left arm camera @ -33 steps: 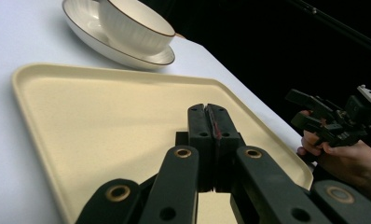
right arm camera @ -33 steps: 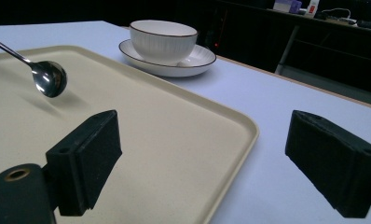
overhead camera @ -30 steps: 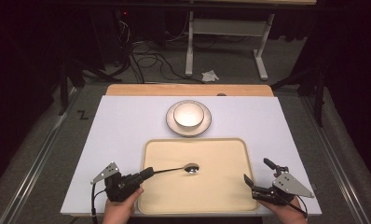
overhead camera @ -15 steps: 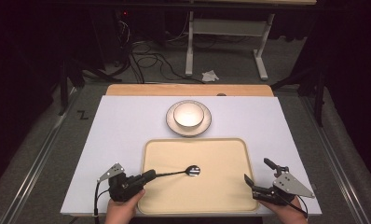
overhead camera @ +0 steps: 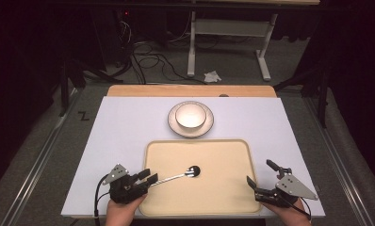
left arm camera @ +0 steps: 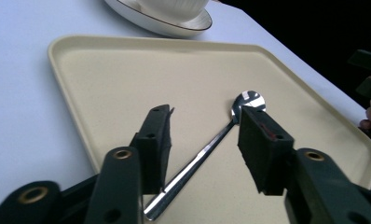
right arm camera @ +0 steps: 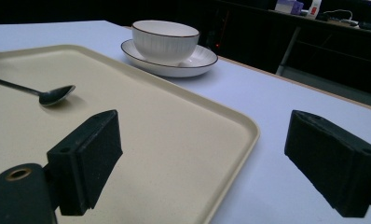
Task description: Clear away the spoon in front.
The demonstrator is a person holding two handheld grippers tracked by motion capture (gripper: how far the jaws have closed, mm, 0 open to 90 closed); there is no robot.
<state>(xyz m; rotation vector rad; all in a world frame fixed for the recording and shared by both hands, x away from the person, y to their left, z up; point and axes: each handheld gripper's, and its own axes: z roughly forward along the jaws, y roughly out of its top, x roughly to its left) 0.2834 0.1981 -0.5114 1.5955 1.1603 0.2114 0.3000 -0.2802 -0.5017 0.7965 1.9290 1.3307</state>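
Observation:
A metal spoon point(overhead camera: 176, 177) lies on the beige tray point(overhead camera: 223, 155), its bowl toward the tray's middle. My left gripper point(overhead camera: 149, 175) stands open at the tray's front left. In the left gripper view the spoon point(left arm camera: 207, 149) has its handle on the tray point(left arm camera: 104, 74) between the two jaws of the gripper point(left arm camera: 204, 140), with a gap on each side. My right gripper point(overhead camera: 259, 172) is open wide over the tray's front right edge and holds nothing. In the right gripper view the gripper point(right arm camera: 197, 158) looks across the tray point(right arm camera: 174, 140) at the spoon point(right arm camera: 53, 95).
A white bowl point(overhead camera: 191, 115) stands on a saucer point(overhead camera: 209, 127) behind the tray, on the white tabletop point(overhead camera: 119, 132). The bowl point(right arm camera: 164, 39) and saucer point(right arm camera: 197, 63) sit past the tray's far edge. Cables and a desk frame point(overhead camera: 228, 42) lie on the floor beyond the table.
The left gripper's jaws have opened around the spoon handle. The spoon rests in about the same place on the tray. The right gripper has not moved.

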